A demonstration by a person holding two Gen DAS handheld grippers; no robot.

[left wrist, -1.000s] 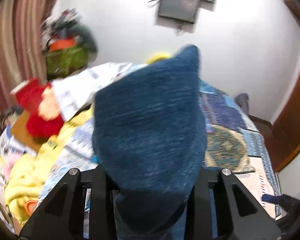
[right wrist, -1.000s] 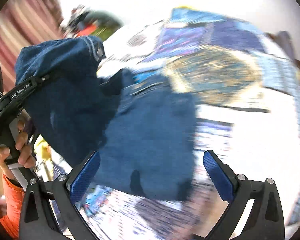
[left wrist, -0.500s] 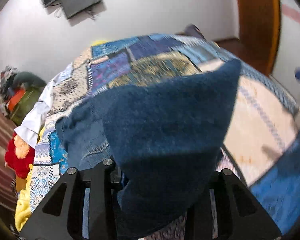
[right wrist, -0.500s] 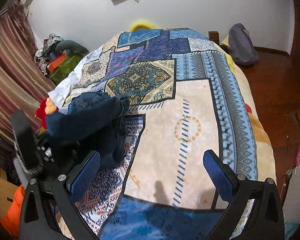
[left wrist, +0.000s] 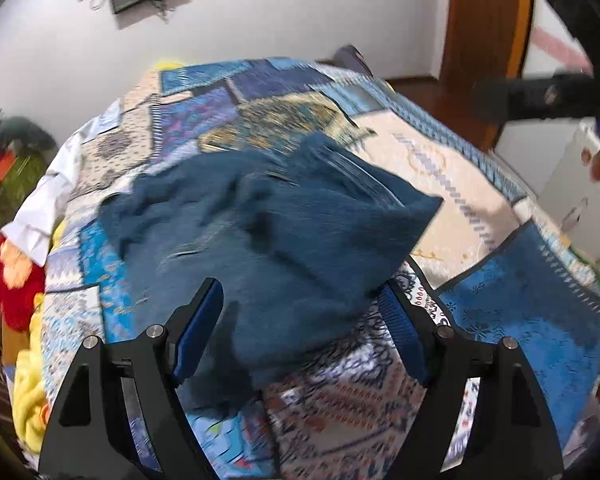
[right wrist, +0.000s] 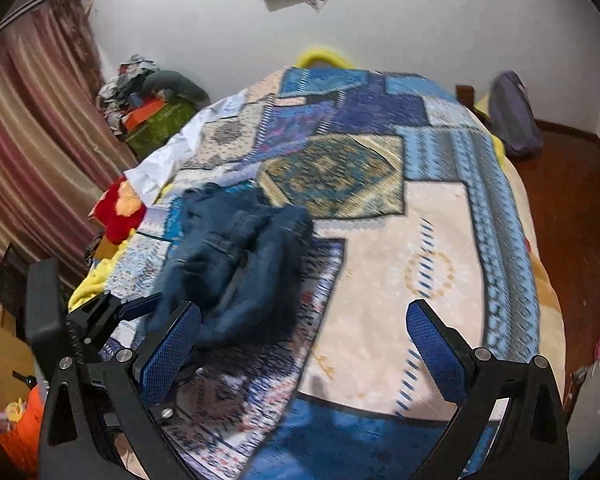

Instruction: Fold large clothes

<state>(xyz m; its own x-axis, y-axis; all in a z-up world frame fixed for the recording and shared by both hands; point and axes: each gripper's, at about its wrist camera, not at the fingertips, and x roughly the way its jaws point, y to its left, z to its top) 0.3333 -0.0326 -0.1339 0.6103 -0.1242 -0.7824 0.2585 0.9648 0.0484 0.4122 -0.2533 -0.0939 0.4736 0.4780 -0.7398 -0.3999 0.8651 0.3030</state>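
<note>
**Operator A:** Which step is in hand?

**Operator B:** The release step, by judgement. The left tool point(left wrist: 300, 332) has its jaws opening, and the blue denim garment point(left wrist: 268, 240) lies between them without either pad pressing on it. The garment rests bunched on the patterned bedspread point(left wrist: 500, 312), toward the bed's left side as both views show it.

**Operator A:** State of the right tool?

**Operator B:** The right tool point(right wrist: 300, 352) stands with its jaws wide apart and nothing between them; only bedspread shows in the gap. In its view the garment point(right wrist: 240, 256) sits up and to the left of its left finger, with the left tool close by at the picture's left edge.

**Operator A:** How does the garment look?

**Operator B:** It is a crumpled heap, not flat. Stitched seams and what appears to be a pocket or waistband show in the right wrist view, which suggests jeans. One pointed corner sticks out toward the right in the left wrist view. Motion blur hides finer detail.

**Operator A:** What does the next move call for?

**Operator B:** Probably spreading. No fold can be made until the heap is laid out, so each tool likely needs an edge or corner to pull apart across the open bedspread. Thick denim should hold its shape but may resist a shallow pinch. The red and yellow items point(right wrist: 120, 212) at the bed's left edge sit near and could snag.
</note>
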